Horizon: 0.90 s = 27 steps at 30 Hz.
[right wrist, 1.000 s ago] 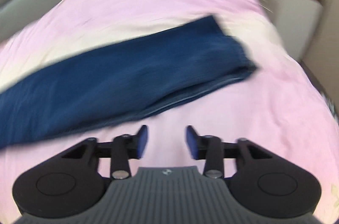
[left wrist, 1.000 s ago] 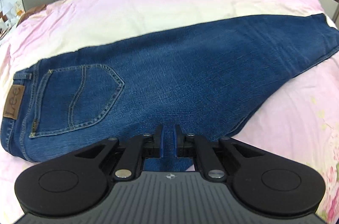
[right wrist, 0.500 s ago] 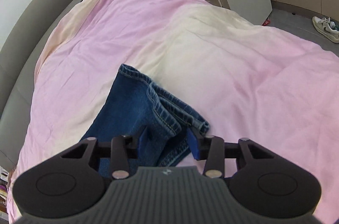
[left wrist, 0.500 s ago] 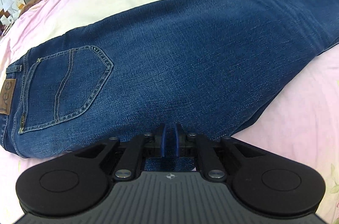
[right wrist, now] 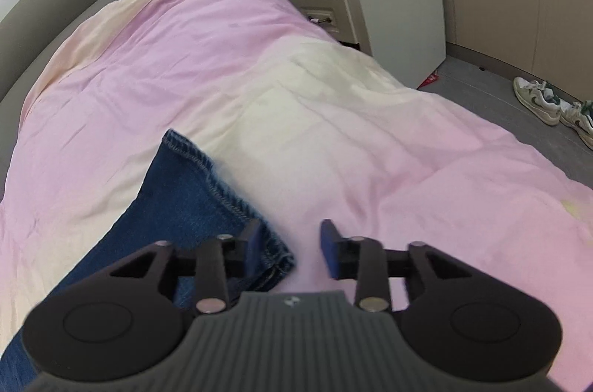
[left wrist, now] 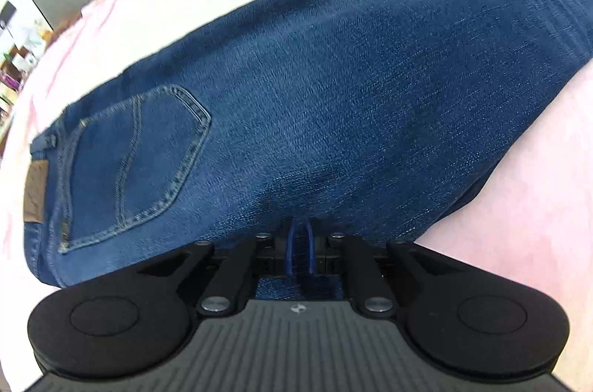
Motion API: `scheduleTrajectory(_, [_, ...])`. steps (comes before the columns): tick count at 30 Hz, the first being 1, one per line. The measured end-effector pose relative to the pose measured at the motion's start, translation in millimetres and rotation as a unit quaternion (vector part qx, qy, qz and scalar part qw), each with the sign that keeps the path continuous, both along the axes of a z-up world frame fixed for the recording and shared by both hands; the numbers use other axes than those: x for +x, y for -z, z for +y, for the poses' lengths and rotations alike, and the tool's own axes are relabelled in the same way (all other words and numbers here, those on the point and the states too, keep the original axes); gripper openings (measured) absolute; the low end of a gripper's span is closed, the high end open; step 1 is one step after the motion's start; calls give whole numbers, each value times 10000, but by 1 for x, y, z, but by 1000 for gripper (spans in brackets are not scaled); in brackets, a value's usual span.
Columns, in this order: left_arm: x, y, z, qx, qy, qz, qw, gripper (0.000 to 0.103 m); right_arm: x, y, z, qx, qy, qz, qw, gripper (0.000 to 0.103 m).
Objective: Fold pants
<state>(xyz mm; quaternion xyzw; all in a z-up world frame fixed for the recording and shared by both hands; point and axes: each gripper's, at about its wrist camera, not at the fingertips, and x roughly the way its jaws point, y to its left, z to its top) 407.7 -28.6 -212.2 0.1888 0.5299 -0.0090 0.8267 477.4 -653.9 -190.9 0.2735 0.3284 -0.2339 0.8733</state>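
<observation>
- Pink bedding [right wrist: 229,58] covers the bed and gives a broad, soft place to fold on.
- Jeans [left wrist: 333,88] lie flat across it, already doubled leg on leg, back pocket [left wrist: 137,162] up.
- Left tool [left wrist: 300,243] is pinched tight on the near denim edge, probably to anchor it.
- Right tool [right wrist: 291,245] gapes wide, empty, at the hems [right wrist: 218,191], seemingly lining up a grab.

Dark blue jeans [left wrist: 333,102] lie flat on the pink bed — back pocket (brown patch beside it) toward 9 o'clock, stitched leg hem [right wrist: 207,169] toward 3 o'clock.
</observation>
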Motion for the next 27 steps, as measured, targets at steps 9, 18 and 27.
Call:
scheduleTrajectory(9, [7,-42,-20,-1006,118,-440,9939,14,-21,9,-5,1414,-109,-663,9877,51])
scheduleTrajectory(18, [31,-40,-86,-1414,1259,-409,9811,14,-8,36,-4,1545,105,-879,9840,23])
scheduleTrajectory(27, [65,-9,-165,-1406,1992,-563,9682,14,-1,-39,21,700,-734,-911,9907,4])
